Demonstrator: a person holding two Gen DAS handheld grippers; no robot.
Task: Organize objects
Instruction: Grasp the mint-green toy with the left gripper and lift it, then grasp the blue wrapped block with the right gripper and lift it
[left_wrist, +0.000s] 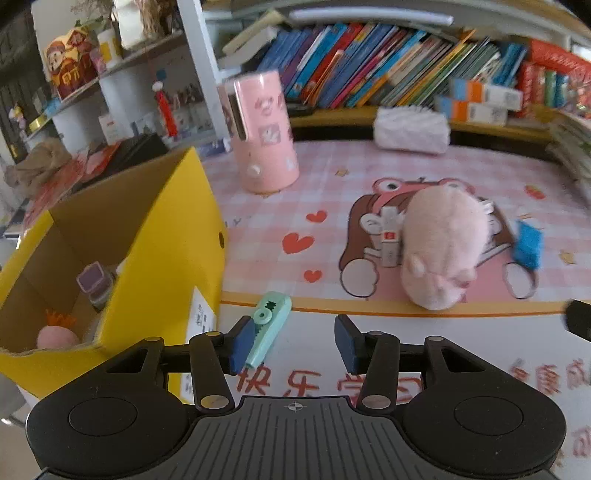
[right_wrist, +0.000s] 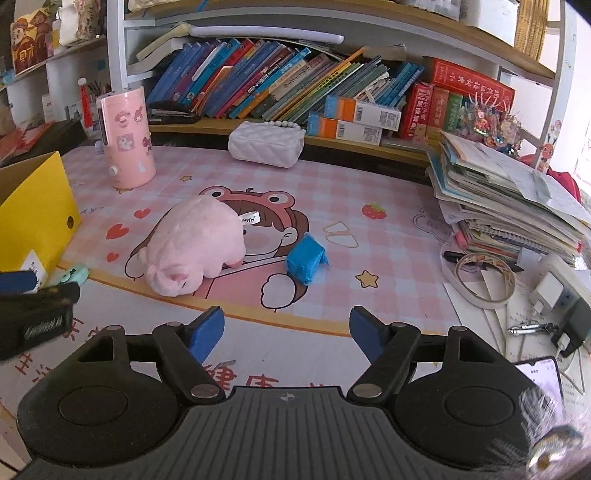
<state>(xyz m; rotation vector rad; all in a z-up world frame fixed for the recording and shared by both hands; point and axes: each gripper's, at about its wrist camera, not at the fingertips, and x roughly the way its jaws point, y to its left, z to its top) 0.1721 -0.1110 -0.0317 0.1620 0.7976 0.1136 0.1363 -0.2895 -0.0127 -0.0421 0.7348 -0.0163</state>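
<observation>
While the left gripper (left_wrist: 291, 345) hangs low over the desk mat (left_wrist: 424, 173) with its 2 blue pads spread apart and nothing between them, a mint green correction tape (left_wrist: 269, 330) lies just beside the left pad (left_wrist: 242, 345), overlapping it in this view; contact is not clear. Its long axis runs from about 7 o'clock to 1 o'clock, narrow tip toward the camera, broad geared end toward the mat's orange border.

Only the left wrist view looks down into the yellow box (left_wrist: 155, 258) at 9 o'clock: a purple-lidded container (left_wrist: 92, 280) and a pink toy with an orange tuft (left_wrist: 57, 332) sit inside. The right wrist view shows just that box's outer wall (right_wrist: 40, 206) at 9 o'clock and a sliver of the correction tape (right_wrist: 74, 275) at its foot.

The right gripper (right_wrist: 286, 334) is wide open too, empty, pads well apart. The pink plush pig (right_wrist: 197, 243) lies on its side at 11 o'clock in this view, snout toward the camera, body stretching back toward 1 o'clock, white tag up top. Just beside it at 12 o'clock sits a blue wrapped packet (right_wrist: 306, 260). From the left view the pig (left_wrist: 443, 247) sits at 1 o'clock, snout near the orange border.

The right view alone gives the stack of papers (right_wrist: 509, 206) at 2 o'clock and the tape rolls (right_wrist: 484, 277) below it. Both views catch the pink cylinder (left_wrist: 264, 133) upright at the back.
</observation>
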